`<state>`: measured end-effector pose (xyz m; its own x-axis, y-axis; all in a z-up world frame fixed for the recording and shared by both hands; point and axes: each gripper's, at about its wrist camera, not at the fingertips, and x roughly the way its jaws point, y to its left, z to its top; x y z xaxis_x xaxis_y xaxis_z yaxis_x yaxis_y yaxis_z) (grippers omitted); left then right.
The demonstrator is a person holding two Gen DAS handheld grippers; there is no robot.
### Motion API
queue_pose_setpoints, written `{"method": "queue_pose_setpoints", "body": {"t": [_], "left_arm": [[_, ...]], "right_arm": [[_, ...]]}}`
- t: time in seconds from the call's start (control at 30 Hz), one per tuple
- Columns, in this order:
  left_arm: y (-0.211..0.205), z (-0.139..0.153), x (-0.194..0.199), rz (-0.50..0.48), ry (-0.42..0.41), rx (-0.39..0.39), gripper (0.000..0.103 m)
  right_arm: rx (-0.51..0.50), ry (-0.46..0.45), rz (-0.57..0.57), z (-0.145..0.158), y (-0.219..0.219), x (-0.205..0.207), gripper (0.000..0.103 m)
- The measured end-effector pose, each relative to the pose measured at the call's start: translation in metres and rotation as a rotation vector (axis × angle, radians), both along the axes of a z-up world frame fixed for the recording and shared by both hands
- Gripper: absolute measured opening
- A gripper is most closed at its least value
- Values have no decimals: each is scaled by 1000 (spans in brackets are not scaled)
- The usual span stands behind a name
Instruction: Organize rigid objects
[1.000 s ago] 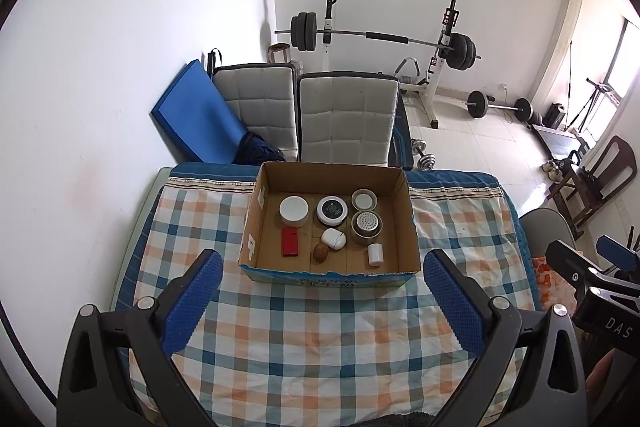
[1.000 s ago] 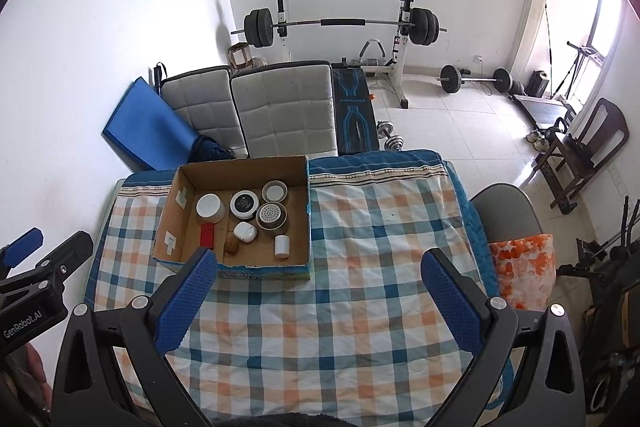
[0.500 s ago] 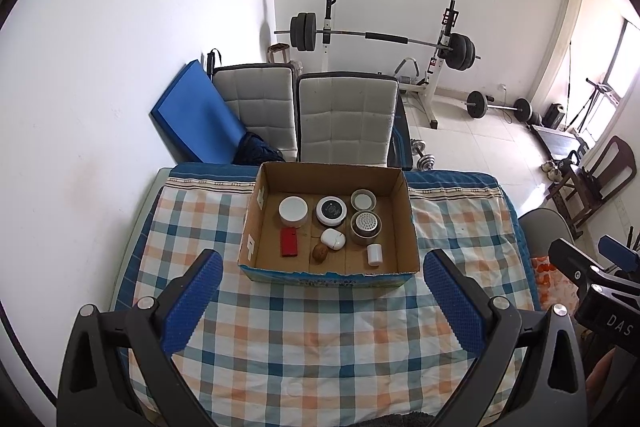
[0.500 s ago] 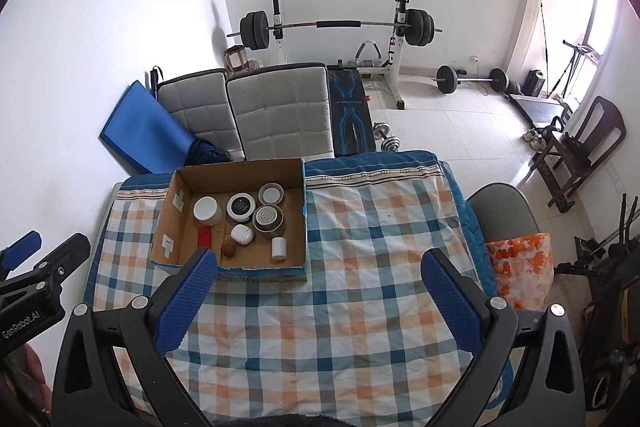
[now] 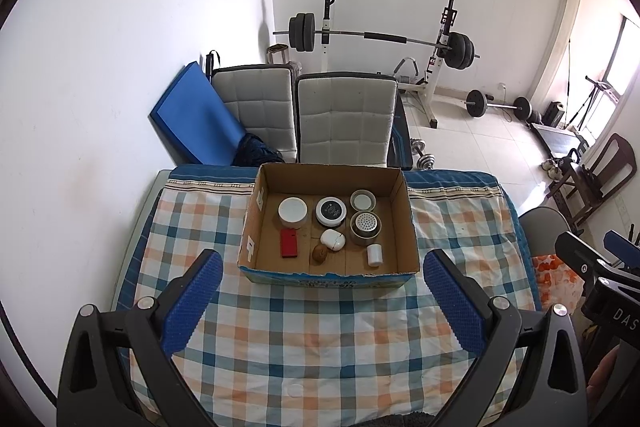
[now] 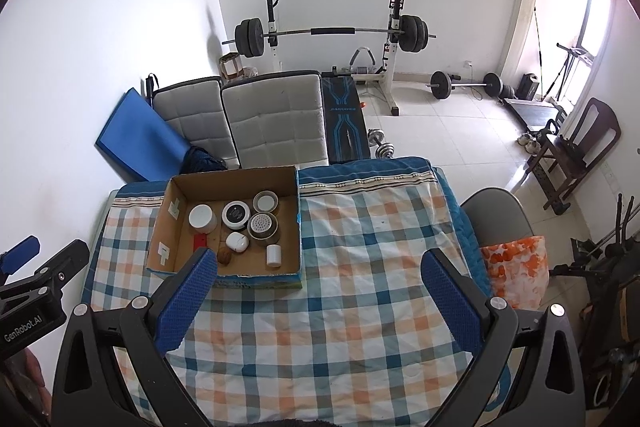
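An open cardboard box (image 5: pixel 408 227) is sitting on the far half of the surface (image 5: pixel 320 339), its long axis running left to right and its open top facing up. Eight small rigid things are lying on its floor. In the back row three round pieces are standing: a white-lidded jar (image 5: pixel 293 211), a black-faced white disc (image 5: pixel 330 211) and a small metal-rimmed tin (image 5: pixel 363 200). In front of the tin a larger round tin with a perforated top (image 5: pixel 365 225) is sitting. The front row is holding a flat red rectangular case (image 5: pixel 289 243) with its long axis pointing front to back, a brown nut-like lump (image 5: pixel 319 253), a smooth white rounded case (image 5: pixel 333 239) and a short white upright cylinder (image 5: pixel 375 254).

The surface is wearing a quilted checked cloth (image 6: pixel 360 307) in blue, orange and white.

The left gripper (image 5: pixel 322 303) is hovering spread wide above the near cloth, well short of the box, gripping nothing; its textured blue pads (image 5: pixel 194 303) are flanking the box's front corners. The right gripper (image 6: pixel 318 303) is likewise spread wide and empty, to the right of the box, its left pad overlapping the box's front edge in view.

Beyond the surface two pale padded chairs (image 5: pixel 348 119) are standing.
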<state>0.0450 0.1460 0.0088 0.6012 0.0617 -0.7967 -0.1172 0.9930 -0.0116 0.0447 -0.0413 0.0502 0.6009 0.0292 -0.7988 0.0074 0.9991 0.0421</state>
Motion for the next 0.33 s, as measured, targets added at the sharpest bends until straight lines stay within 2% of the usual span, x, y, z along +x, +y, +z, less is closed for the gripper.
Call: {"method": "queue_pose_setpoints", "body": {"t": [0.33], "left_arm": [[0, 1, 1, 0, -2, -1, 103]], "right_arm": [[1, 6, 1, 0, 1, 2, 103]]}}
